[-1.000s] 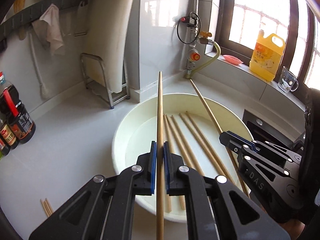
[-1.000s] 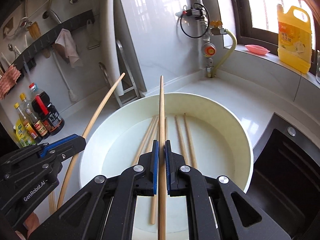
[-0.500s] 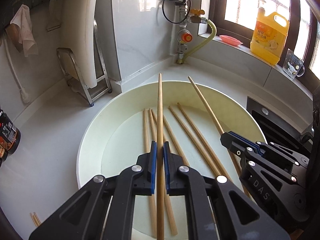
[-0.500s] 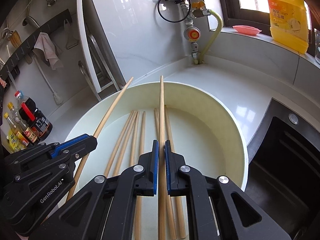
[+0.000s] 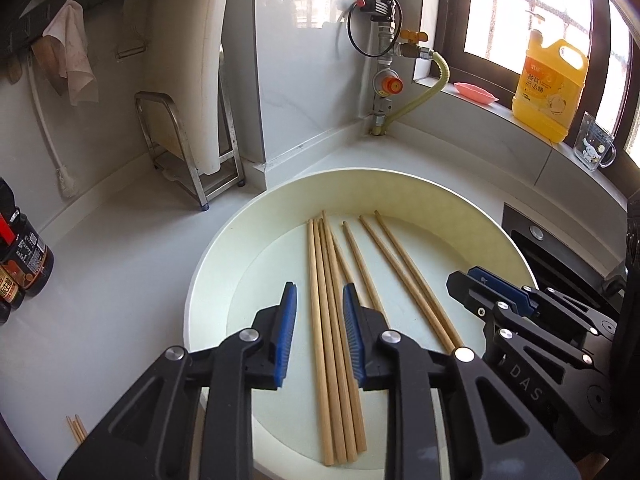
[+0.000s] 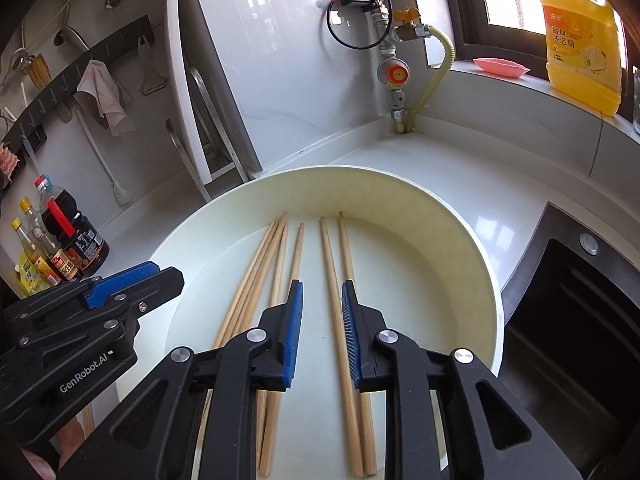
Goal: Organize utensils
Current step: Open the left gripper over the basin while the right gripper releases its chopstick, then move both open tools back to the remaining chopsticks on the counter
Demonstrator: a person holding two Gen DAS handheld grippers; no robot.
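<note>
A round cream basin (image 5: 400, 178) (image 6: 360, 174) sits on the white counter with several wooden chopsticks lying flat in it. My left gripper (image 5: 319, 296) hangs just over a bundle of chopsticks (image 5: 326, 264). Its jaws are opening and the blue pads touch none of them. My right gripper (image 6: 322, 292) is also opening, above a pair of chopsticks (image 6: 329, 264) on the basin floor, with the pads clear of the wood. The right gripper (image 5: 480, 280) shows at the basin's right side, the left gripper (image 6: 152, 276) at its left. More chopsticks (image 6: 262, 264) fan out on the left.
Sauce bottles (image 6: 68, 240) stand at the left wall. A metal rack with a white board (image 5: 188, 152) is behind the basin. A gas valve and hose (image 5: 386, 84), a yellow jug (image 5: 550, 84) and a glass mug (image 5: 592, 148) line the window sill. A dark sink (image 6: 580, 300) lies right. Loose chopsticks (image 5: 76, 428) rest on the counter.
Both grippers were shut, each on one raised chopstick. Both have opened, and those chopsticks now lie flat in the basin with the others. Both views have moved closer to the basin.
</note>
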